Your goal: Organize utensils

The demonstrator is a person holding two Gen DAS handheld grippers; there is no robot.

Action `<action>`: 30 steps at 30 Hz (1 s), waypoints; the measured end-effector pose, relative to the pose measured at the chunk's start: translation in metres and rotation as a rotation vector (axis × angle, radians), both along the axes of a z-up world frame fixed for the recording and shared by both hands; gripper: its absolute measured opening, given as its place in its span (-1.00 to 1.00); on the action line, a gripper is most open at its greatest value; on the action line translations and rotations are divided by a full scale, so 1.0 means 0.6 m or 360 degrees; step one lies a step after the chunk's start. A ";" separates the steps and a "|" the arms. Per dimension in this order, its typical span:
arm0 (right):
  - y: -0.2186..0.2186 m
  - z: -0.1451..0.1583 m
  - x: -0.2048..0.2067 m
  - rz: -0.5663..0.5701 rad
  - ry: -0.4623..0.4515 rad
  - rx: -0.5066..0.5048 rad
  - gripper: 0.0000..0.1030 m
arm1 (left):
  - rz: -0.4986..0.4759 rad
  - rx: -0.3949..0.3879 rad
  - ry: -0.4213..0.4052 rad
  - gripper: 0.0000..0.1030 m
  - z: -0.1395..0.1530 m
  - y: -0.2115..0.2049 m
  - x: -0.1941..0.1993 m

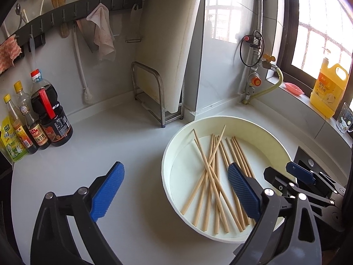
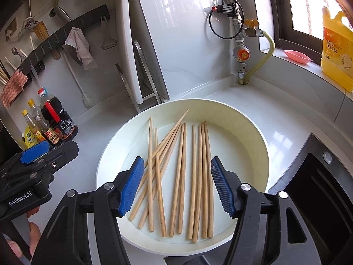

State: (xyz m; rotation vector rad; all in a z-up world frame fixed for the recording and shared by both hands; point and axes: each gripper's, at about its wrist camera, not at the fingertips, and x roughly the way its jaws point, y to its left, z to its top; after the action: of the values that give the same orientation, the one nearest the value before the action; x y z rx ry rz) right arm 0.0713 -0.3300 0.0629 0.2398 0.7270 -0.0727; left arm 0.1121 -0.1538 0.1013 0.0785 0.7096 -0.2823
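Loose chopsticks in a basin, both tools released

The chopsticks [image 2: 176, 176] lie scattered in the round white basin [image 2: 253, 137] on the worktop [image 1: 99, 137]: some side by side, several crossed over each other, none bundled or sorted, so the tidying appears unfinished. They are plain pale wood, thin and tapered. The right tool [image 2: 176, 185] hangs spread over the basin, gripping nothing; the left tool [image 1: 174, 190] is spread too, straddling the basin's rim.
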 end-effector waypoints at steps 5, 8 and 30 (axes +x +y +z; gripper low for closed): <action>-0.001 0.002 -0.002 -0.0009 0.0003 -0.0007 0.19 | 0.0001 0.0032 -0.0028 0.86 0.003 -0.004 -0.004; 0.000 0.002 -0.003 -0.0006 0.0005 -0.0010 0.19 | 0.0013 0.0047 -0.0043 0.86 0.003 -0.005 -0.007; 0.009 -0.001 0.000 0.0018 0.0019 -0.0021 0.20 | 0.0022 0.0014 0.0011 0.87 -0.004 0.002 0.001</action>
State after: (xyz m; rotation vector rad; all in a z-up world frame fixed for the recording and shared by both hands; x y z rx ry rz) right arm 0.0714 -0.3247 0.0622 0.2229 0.7397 -0.0685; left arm 0.1130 -0.1528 0.0991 0.0808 0.7183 -0.2665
